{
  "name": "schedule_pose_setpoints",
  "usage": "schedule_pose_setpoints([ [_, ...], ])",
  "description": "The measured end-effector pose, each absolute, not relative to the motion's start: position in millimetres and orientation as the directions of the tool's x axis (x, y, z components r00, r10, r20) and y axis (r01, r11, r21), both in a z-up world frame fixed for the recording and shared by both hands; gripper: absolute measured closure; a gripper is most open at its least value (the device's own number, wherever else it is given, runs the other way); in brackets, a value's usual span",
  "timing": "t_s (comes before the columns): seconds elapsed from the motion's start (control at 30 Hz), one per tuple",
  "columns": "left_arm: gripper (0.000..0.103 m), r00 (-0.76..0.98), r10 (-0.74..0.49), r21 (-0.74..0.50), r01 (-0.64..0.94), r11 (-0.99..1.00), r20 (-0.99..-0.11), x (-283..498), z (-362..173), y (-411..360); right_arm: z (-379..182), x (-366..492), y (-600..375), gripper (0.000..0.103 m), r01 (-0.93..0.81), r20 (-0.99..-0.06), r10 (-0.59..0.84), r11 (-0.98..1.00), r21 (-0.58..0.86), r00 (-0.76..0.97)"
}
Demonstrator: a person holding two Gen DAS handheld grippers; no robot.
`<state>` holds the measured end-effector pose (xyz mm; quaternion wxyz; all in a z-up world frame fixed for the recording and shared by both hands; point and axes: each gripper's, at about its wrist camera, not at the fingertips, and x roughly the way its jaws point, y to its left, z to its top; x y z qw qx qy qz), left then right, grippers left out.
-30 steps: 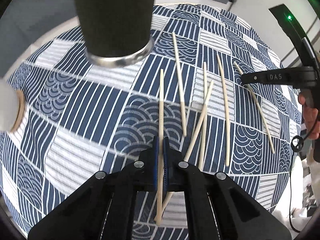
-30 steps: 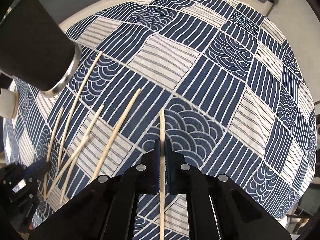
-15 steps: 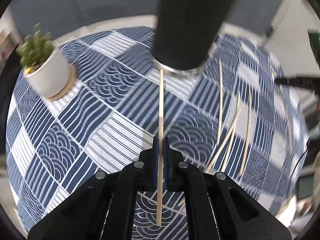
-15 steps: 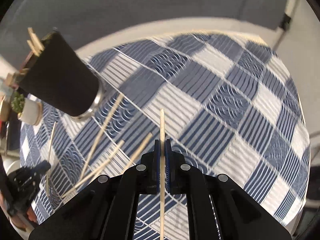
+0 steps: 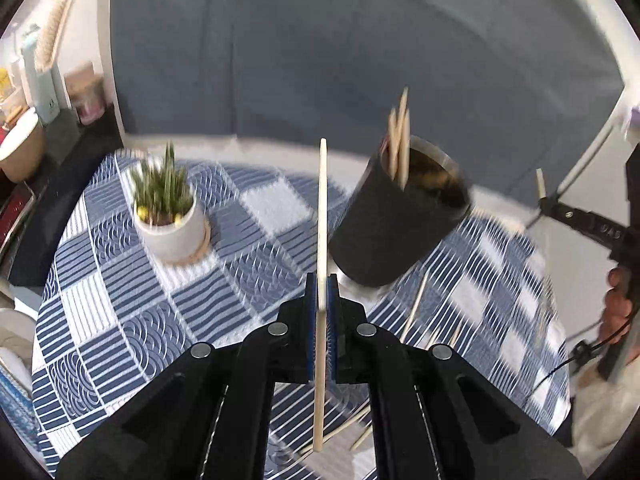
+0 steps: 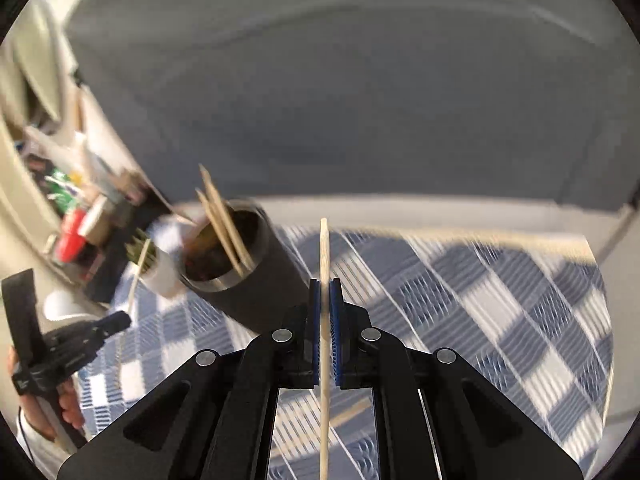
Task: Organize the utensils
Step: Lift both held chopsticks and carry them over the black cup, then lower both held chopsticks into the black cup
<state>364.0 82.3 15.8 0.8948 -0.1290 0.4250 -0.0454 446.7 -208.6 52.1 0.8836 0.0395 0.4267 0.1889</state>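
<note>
The left tongs (image 5: 321, 308) are clamped on one wooden chopstick (image 5: 322, 216), which runs straight through the blue pads and sticks out past them toward the dark holder cup (image 5: 394, 224). The right tongs (image 6: 325, 312) likewise pinch a second chopstick (image 6: 324, 252), its tip rising above the pads just right of the cup (image 6: 256, 280). Both pairs are narrowed down to the width of a stick.

Below the cup, nearer the cameras, several loose chopsticks (image 5: 416, 308) lie scattered on the blue and white patterned cloth (image 5: 120, 320) that covers the tabletop; motion blur smears them. The cup itself stands on that cloth, seen tilted by the lens, with three or so sticks (image 5: 400, 136) already poking from its metal-rimmed mouth. Nothing lies between either held stick and the cup's opening.

Left of the cup in the left wrist view sits a small potted plant (image 5: 168, 216) on a cork coaster. A hand (image 5: 618, 312) grips the other tool, whose arm carries small lettering too blurred to read. Beyond the cup a grey wall closes the scene, with cluttered shelves (image 6: 76, 216) off to its left.
</note>
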Motion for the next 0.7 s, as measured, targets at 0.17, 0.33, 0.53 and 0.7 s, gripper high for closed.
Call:
schedule_pose_setpoints([
  [0.17, 0.098, 0.707, -0.231, -0.344, -0.019, 0.939, -0.668, 373, 52, 74, 83, 460, -191, 0.098, -0.392, -0.653, 0.475, 0.876, 0.282, 0.591],
  [0.33, 0.098, 0.765, -0.336, -0.434, 0.082, 0.897, -0.55, 390, 64, 67, 93, 469, -170, 0.098, -0.468, -0.599, 0.545, 0.832, 0.299, 0.586],
  [0.53, 0.098, 0.775, -0.397, -0.423, 0.186, 0.887, -0.492, 425, 72, 53, 98, 477, -154, 0.098, -0.51, -0.547, 0.588, 0.803, 0.308, 0.596],
  [0.7, 0.098, 0.752, -0.429, -0.408, 0.231, 0.883, -0.501, 459, 70, 49, 105, 491, -140, 0.098, -0.513, -0.53, 0.579, 0.81, 0.284, 0.62],
])
